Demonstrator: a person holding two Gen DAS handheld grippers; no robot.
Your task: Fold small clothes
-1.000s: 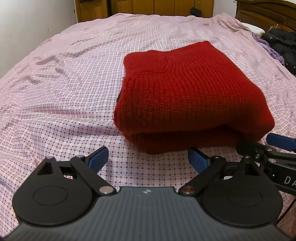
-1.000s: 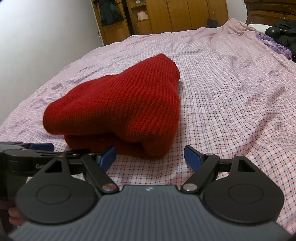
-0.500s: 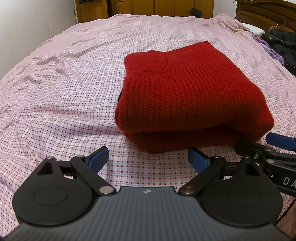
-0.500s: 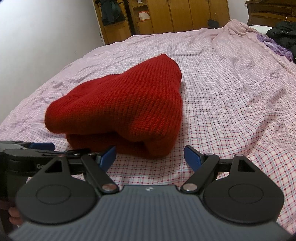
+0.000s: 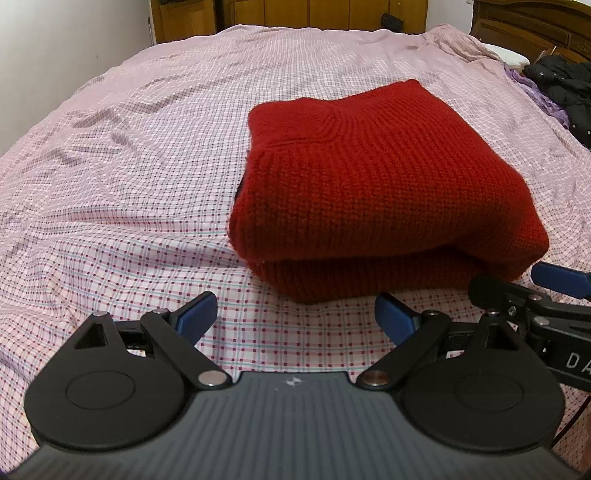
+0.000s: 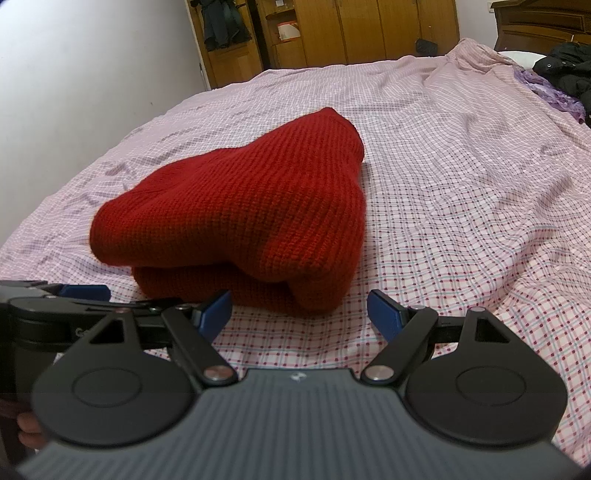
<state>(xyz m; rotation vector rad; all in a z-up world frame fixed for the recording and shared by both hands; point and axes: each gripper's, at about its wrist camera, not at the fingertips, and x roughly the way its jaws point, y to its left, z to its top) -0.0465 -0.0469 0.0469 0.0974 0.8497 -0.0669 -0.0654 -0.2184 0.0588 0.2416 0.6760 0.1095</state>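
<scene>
- Nothing has shifted since the earlier frames: the sweater lies just as it did and both claws hang where they were
- Folded into a thick block, the red knitted sweater [image 5: 373,184] lies on the bed's pink checked sheet [image 5: 122,177], its neckline on top at the far-left corner as my left camera sees it
- From my right camera the sweater [image 6: 240,225] shows its doubled layers, the upper fold bulging over the lower one at the near edge
- My left claw [image 5: 295,317] stands wide, blue pads apart with only sheet between them, just short of the sweater's near edge and not touching it
- My right claw [image 6: 299,310] is likewise wide and holding nothing, its pads flanking bare sheet just before the sweater's near-right corner
- Each claw shows in the other's view: the right one at the right edge of the left camera, the left one at the left edge of the right camera
- Further out, dark clothing [image 5: 565,88] is heaped at the far right of the bed, and wooden cupboards [image 6: 354,29] stand beyond its foot
</scene>
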